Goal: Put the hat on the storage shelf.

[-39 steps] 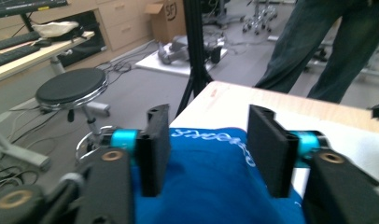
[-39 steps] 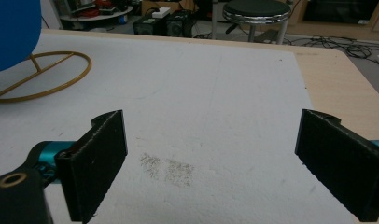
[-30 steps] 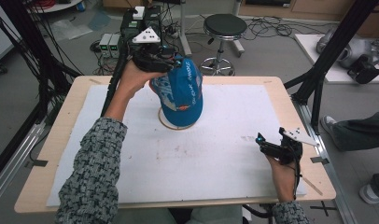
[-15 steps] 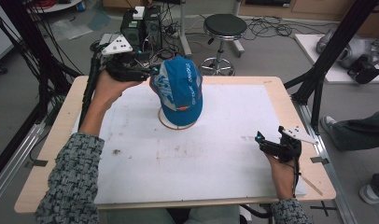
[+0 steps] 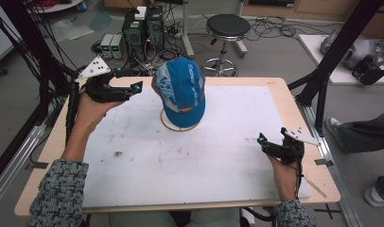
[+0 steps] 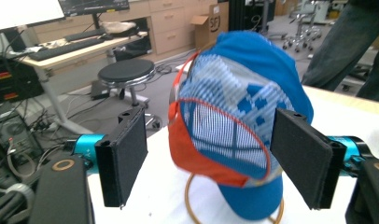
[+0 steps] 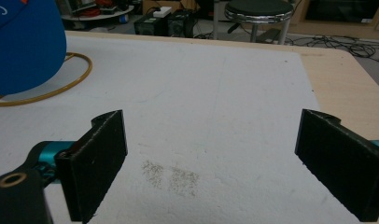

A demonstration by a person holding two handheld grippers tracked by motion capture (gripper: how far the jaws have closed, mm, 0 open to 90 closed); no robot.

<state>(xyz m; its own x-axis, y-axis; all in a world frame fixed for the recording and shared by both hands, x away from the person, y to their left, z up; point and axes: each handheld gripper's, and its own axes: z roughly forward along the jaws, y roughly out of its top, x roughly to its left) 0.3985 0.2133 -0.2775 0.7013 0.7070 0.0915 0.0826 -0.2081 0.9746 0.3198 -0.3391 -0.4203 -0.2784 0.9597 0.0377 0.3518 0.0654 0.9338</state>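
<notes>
Cap: we see the blue cap (image 5: 179, 92) perched on a wire ring stand (image 5: 179, 126) near the middle of the table's far edge, bill hanging down toward us.
Left tongs (image 5: 133, 89): spread, empty, raised at the far left corner, aimed at the cap's mesh side (image 6: 227, 126) just beyond the jaws.
Right tongs (image 5: 265, 143): spread, empty, low near the right edge, well apart from the cap (image 7: 24, 42).
Nearer hand: we judge the left.
Table (image 5: 275, 90): white mat (image 5: 228, 156), a few smudges.
Containers: we see none.
</notes>
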